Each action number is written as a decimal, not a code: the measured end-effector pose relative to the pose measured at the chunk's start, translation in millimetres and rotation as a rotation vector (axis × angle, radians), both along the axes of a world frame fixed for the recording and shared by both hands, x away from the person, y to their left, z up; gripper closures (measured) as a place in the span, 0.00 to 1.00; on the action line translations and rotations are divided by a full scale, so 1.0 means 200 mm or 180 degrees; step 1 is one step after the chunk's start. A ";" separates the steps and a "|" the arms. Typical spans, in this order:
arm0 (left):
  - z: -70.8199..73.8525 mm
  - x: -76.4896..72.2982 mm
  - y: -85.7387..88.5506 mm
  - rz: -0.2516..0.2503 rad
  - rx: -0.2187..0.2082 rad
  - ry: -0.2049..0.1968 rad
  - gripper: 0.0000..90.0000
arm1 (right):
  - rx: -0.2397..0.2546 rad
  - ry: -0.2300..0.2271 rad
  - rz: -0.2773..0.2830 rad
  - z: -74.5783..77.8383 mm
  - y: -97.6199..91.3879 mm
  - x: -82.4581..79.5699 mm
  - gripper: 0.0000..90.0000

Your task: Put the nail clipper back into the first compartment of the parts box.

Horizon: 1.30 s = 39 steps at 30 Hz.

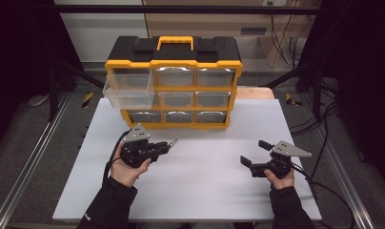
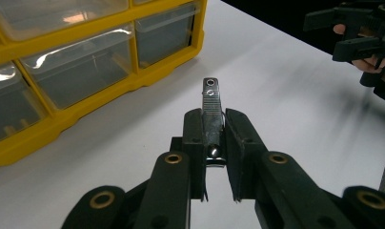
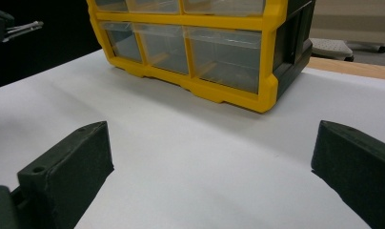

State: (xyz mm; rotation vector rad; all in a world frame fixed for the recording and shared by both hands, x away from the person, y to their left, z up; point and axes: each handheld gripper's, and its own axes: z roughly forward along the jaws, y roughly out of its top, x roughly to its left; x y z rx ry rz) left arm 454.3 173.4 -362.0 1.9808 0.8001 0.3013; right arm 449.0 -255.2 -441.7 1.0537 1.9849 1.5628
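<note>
High view, left gripper [image 1: 169, 144]: held above the table's [image 1: 205, 191] left half, jaws clenched on a small metal nail clipper [image 1: 172, 142] that sticks out toward the middle.
High view, right gripper [image 1: 254, 153]: near the right edge, jaws spread wide, nothing between them.
High view, organizer [image 1: 174, 81]: yellow and black drawer cabinet at the far edge; its top-left drawer [image 1: 128, 90] is pulled out.
Left gripper view, clipper [image 2: 212, 112]: pinched between both black pads, its holed end pointing past the tips, the white tabletop below; the cabinet's [image 2: 86, 71] clear drawers lie to the left.
Right gripper view, own jaws: standing far apart over bare table [image 3: 190, 157], facing the cabinet's [image 3: 205, 47] bottom row.
Right gripper view, clipper [image 3: 24, 28]: seen at the upper left edge in the other gripper.
</note>
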 end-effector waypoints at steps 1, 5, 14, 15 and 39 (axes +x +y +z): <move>0.01 0.00 0.01 0.0018 -0.0003 -0.0006 0.87 | -0.0006 0.0000 -0.0002 0.00 0.00 0.00 0.00; 0.04 -0.02 0.03 0.0048 -0.0004 -0.0023 0.87 | -0.0009 0.0002 -0.0002 0.00 0.00 0.00 0.00; 0.10 -0.04 0.07 0.0123 -0.0034 -0.0078 0.87 | -0.0023 0.0010 0.0001 0.00 0.00 0.00 0.00; 0.10 -0.04 0.07 0.0129 -0.0049 -0.0076 0.87 | -0.0026 0.0011 0.0004 0.00 0.00 0.00 0.00; 0.22 -0.07 0.22 0.0326 -0.0214 -0.0207 0.87 | -0.0033 0.0026 0.0010 -0.01 0.01 0.00 0.00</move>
